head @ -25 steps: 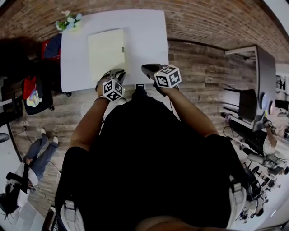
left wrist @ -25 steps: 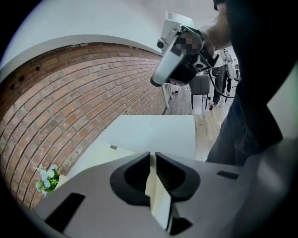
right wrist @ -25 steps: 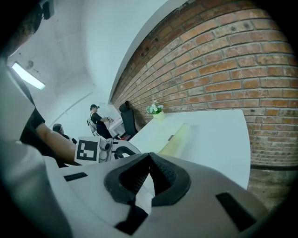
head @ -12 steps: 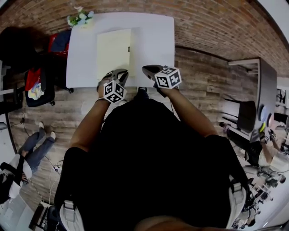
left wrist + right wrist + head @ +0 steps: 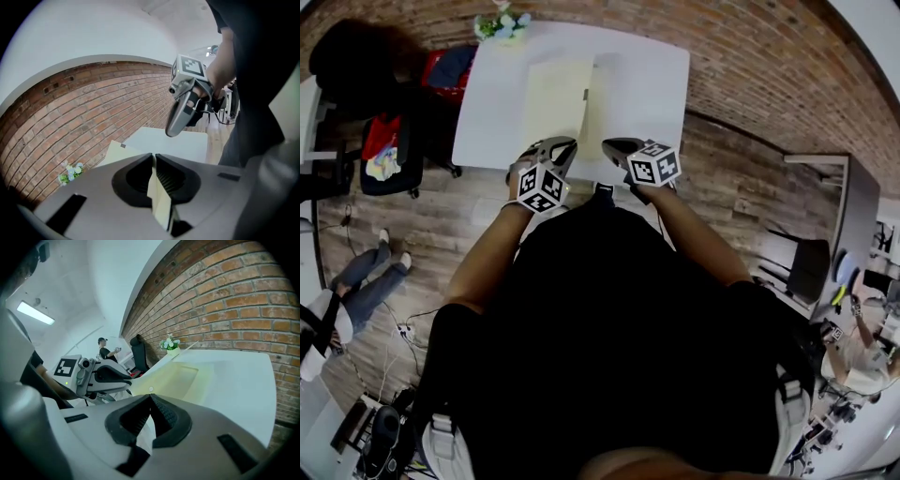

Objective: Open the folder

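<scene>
Standing at the far left corner of the white worktop (image 5: 642, 84), a small bunch of flowers (image 5: 502, 23) sits well apart from both tongs. A brick wall (image 5: 93, 103) runs behind the far edge. Off the left edge, on the wooden floor (image 5: 741, 187), are a black chair (image 5: 352, 56) and a red bag (image 5: 450, 67). Nearer on that side are the legs (image 5: 370, 291) of a seated person. A grey desk (image 5: 848, 178) stands off to the right.

Each tongs carries a cube (image 5: 542, 187) printed with black-and-white square patterns. A picture on a red cloth beside the chair is too small to read.

The pale yellow folder (image 5: 551, 98) lies about the middle of the worktop, a little toward the left edge. Its long sides run from the far edge to the near edge, and a small snap (image 5: 585, 94) sits on its right side.

The left tongs (image 5: 555, 143) is at the folder's near end. It is closed on a thin pale yellow sheet of the folder, which stands on edge between the pads.

The right tongs (image 5: 611, 143) hangs just beside the left one, over the near edge and right of the folder's near right corner. Its jaws meet tip to tip. A pale sliver shows in the gap behind the tips, and I cannot tell whether that is a sheet or the worktop below.
</scene>
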Action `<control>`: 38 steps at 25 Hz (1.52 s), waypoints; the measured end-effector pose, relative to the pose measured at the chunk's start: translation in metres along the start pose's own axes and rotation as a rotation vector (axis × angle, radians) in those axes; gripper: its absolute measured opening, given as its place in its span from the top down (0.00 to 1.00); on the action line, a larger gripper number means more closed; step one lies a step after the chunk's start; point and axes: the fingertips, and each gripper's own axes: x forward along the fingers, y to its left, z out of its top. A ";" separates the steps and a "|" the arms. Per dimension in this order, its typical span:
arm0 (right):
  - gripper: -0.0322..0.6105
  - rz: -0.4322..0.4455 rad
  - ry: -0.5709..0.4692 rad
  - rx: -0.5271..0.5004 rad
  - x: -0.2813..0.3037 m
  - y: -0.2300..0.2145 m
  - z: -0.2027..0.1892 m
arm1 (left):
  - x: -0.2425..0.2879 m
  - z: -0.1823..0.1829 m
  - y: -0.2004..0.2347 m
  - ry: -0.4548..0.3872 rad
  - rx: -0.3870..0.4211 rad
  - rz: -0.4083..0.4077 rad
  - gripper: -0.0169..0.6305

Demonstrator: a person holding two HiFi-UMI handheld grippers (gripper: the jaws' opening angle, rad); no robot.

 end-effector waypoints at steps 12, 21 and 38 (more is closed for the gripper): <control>0.91 0.033 0.079 -0.026 0.031 0.004 0.001 | -0.038 -0.011 0.038 -0.031 -0.104 0.101 0.94; 0.91 0.061 0.116 -0.030 0.050 0.003 -0.001 | -0.057 -0.018 0.065 -0.083 -0.249 0.159 0.95; 0.91 0.080 0.178 -0.093 0.071 -0.002 0.004 | -0.093 -0.052 0.114 -0.183 -0.523 0.300 0.95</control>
